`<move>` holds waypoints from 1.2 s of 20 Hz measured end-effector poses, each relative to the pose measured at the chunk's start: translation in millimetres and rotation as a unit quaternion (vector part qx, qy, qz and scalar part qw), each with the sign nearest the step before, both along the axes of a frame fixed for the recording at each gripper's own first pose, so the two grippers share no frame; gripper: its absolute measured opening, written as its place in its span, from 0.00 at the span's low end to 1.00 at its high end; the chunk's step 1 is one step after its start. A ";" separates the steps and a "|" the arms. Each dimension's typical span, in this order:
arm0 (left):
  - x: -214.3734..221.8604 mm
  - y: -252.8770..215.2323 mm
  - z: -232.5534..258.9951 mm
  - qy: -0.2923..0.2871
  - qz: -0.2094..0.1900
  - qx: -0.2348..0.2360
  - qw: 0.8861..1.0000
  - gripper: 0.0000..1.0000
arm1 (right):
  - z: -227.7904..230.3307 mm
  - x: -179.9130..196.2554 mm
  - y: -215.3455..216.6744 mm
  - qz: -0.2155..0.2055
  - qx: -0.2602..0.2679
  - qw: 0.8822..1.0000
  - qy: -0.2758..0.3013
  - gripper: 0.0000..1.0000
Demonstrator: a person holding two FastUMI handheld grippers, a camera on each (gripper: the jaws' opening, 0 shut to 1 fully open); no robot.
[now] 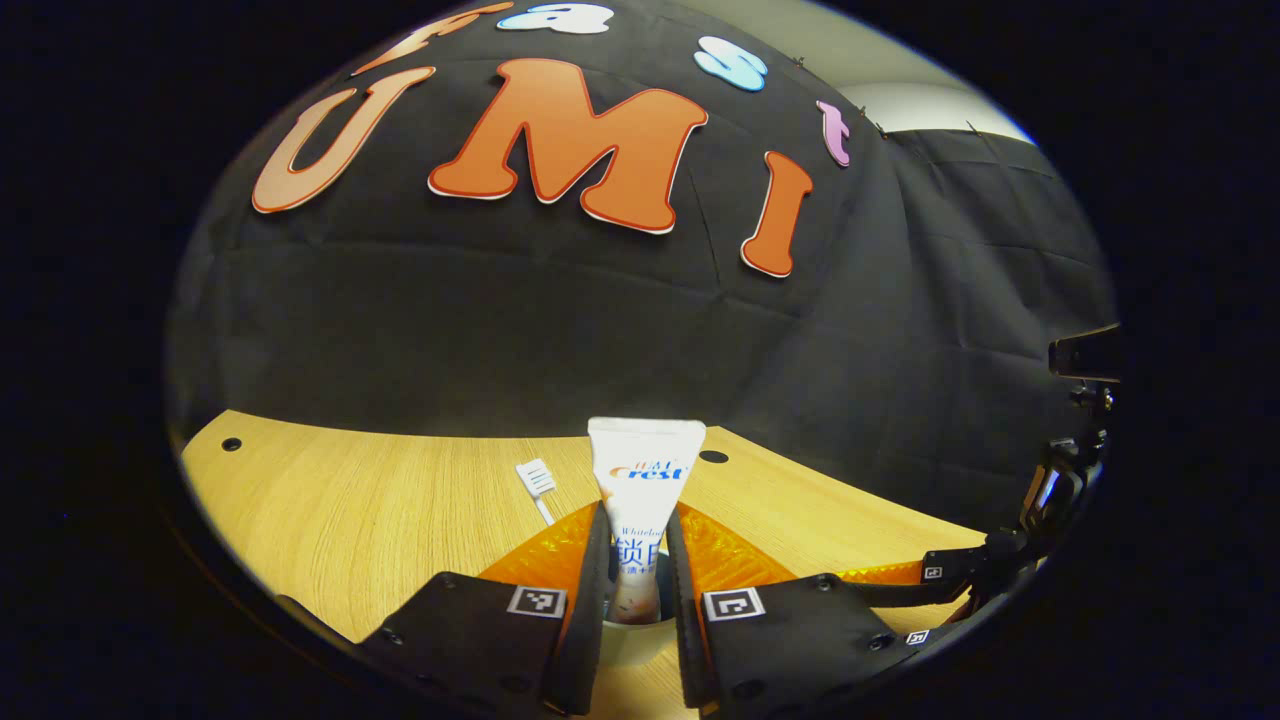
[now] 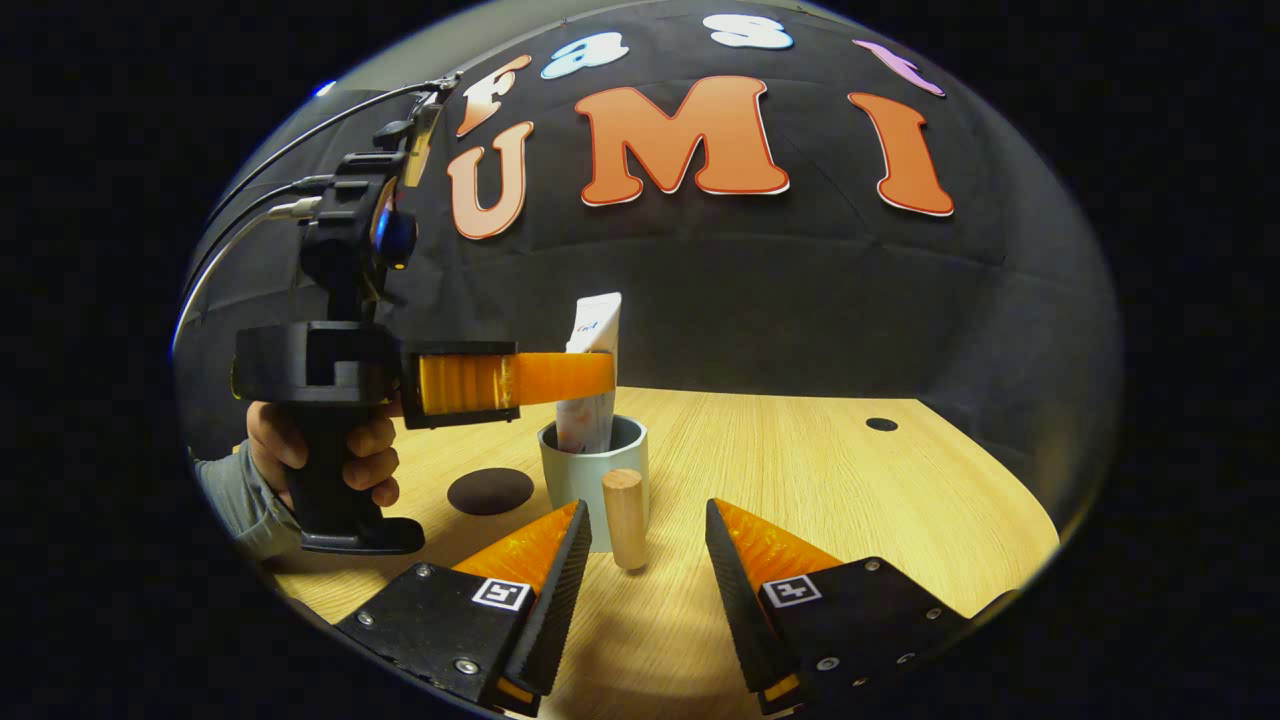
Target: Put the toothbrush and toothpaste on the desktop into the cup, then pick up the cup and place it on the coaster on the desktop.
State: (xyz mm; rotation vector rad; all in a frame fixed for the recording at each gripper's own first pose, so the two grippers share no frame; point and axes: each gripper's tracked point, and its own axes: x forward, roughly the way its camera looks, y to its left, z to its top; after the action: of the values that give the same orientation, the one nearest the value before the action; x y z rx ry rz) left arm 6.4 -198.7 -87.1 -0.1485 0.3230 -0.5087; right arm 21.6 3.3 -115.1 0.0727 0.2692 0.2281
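Note:
My left gripper (image 1: 638,515) is shut on the white toothpaste tube (image 1: 640,470), which stands upright with its lower end inside the pale cup (image 1: 632,640). A white toothbrush (image 1: 537,483) lies on the wooden desktop just left of the tube. In the right gripper view the tube (image 2: 592,340) sticks out of the cup (image 2: 580,480), pinched by the left gripper (image 2: 600,378) that a hand (image 2: 360,450) holds. The cup has a wooden handle (image 2: 625,515). A dark round coaster (image 2: 490,490) lies to its left. My right gripper (image 2: 645,525) is open, just before the handle.
The wooden desktop (image 2: 850,500) stretches to the right of the cup, with a small dark hole (image 2: 881,424) near its far edge. The black cloth wall closes the back. The right gripper (image 1: 950,575) reaches in at the right edge of the left gripper view.

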 end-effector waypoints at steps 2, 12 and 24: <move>-9.1 3.5 1.6 0.001 -0.008 0.006 1.000 0.44 | 4.4 2.9 -0.5 0.005 0.003 1.000 0.000 0.70; -28.2 44.9 33.7 -0.047 0.011 0.048 0.998 0.95 | 11.7 9.3 4.4 0.050 -0.023 0.997 0.047 0.70; -61.5 92.9 50.9 -0.088 0.042 0.095 0.991 0.98 | -10.8 17.2 13.9 0.122 -0.126 0.969 0.172 0.67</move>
State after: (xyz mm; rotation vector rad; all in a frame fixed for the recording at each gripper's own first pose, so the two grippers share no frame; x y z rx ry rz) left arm -55.1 -105.8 -36.2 0.0667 0.1908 -0.4026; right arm 38.7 17.3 -125.9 -0.1766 0.6535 0.4257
